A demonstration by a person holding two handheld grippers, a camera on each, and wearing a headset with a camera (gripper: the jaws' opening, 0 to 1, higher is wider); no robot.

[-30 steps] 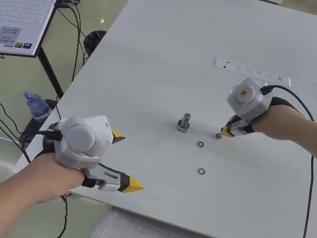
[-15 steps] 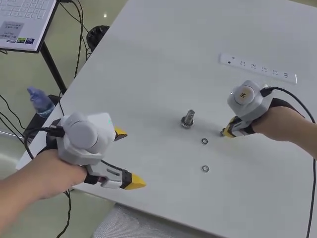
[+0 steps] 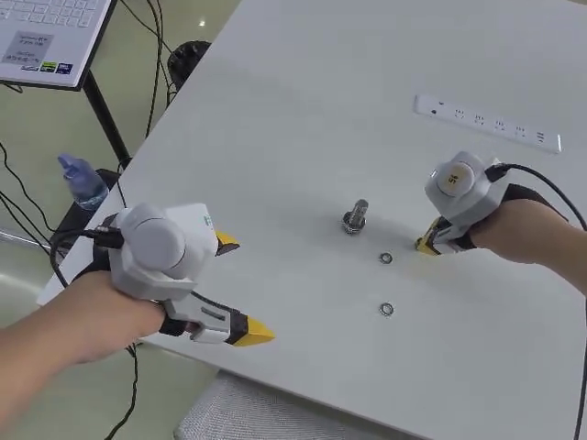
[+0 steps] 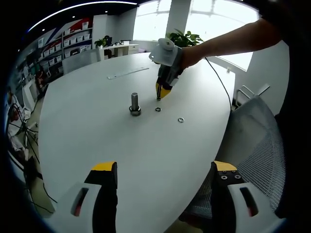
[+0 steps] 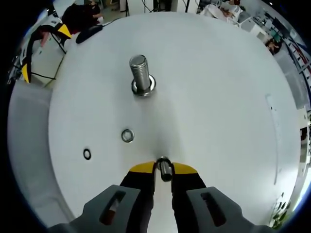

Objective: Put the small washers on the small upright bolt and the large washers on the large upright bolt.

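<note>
The large upright bolt (image 3: 356, 217) (image 4: 134, 103) (image 5: 141, 75) stands mid-table with a ring at its base. Two loose washers lie near it: one (image 3: 385, 258) (image 5: 128, 135) close to my right gripper, the other (image 3: 386, 309) (image 5: 87, 154) nearer the table's front. My right gripper (image 3: 426, 246) (image 5: 164, 171) (image 4: 163, 91) is tipped down onto the table, shut on the small upright bolt (image 5: 164, 165), a short stub between its yellow tips. My left gripper (image 3: 242, 287) (image 4: 164, 167) hangs open over the table's near edge, holding nothing.
A white power strip (image 3: 486, 121) lies at the back right. Off the table's left edge are a laptop (image 3: 46, 37), a water bottle (image 3: 83, 181) and cables. A mesh chair (image 3: 238, 412) (image 4: 257, 141) sits below the front edge.
The head view has drifted a little. The small bolt stood just beside the right gripper's tips a second ago; now the tips cover it. The left gripper has kept its place.
</note>
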